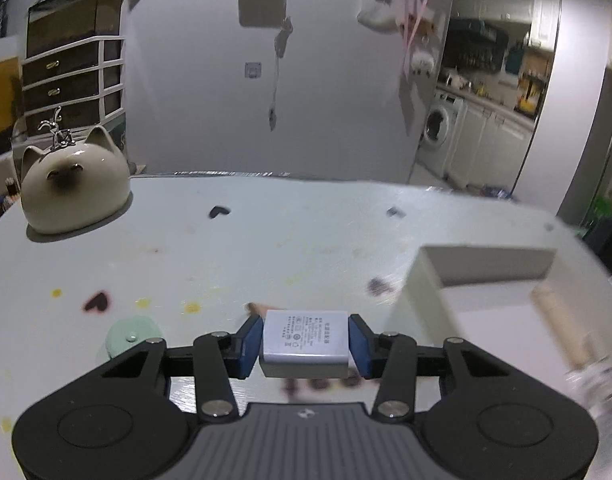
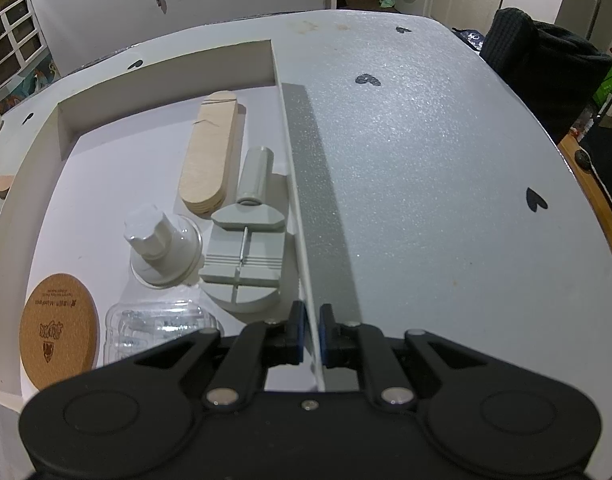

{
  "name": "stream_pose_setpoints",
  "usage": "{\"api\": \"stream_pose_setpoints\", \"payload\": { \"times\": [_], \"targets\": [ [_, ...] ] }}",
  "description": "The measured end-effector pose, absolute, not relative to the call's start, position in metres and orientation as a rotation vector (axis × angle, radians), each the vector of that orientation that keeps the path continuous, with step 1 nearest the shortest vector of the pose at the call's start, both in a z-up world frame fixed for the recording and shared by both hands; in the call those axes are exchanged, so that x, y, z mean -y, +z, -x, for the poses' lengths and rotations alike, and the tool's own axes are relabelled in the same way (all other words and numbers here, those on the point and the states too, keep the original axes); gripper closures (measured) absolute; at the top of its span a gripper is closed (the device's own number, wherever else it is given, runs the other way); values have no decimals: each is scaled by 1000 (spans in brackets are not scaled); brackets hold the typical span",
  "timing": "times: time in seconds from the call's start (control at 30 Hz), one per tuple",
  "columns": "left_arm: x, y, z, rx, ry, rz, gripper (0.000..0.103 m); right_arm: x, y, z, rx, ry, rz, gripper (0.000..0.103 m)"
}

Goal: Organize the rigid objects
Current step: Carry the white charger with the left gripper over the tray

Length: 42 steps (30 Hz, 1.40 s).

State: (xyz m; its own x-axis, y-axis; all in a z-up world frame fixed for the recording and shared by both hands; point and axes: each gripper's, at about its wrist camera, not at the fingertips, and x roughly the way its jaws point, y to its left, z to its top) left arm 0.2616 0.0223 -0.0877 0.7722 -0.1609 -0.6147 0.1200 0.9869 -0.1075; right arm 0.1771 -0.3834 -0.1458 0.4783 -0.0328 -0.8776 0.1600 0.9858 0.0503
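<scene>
My left gripper is shut on a white power adapter and holds it above the table, left of the white tray. My right gripper is shut on the tray's right wall. In the tray lie a wooden board, a grey watch tool, a white knob piece, a clear plastic case and a cork coaster.
A cat-shaped ceramic pot stands at the table's far left. A mint green disc lies near my left gripper. A small brown piece lies just beyond the adapter. A dark chair back stands at the table's right.
</scene>
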Motion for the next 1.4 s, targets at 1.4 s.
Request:
{"api": "stream_pose_setpoints", "payload": {
  "times": [1.4],
  "targets": [
    [191, -131, -265, -949, -708, -221, 56, 387, -145, -174, -1053, -101, -147, 94]
  ]
}}
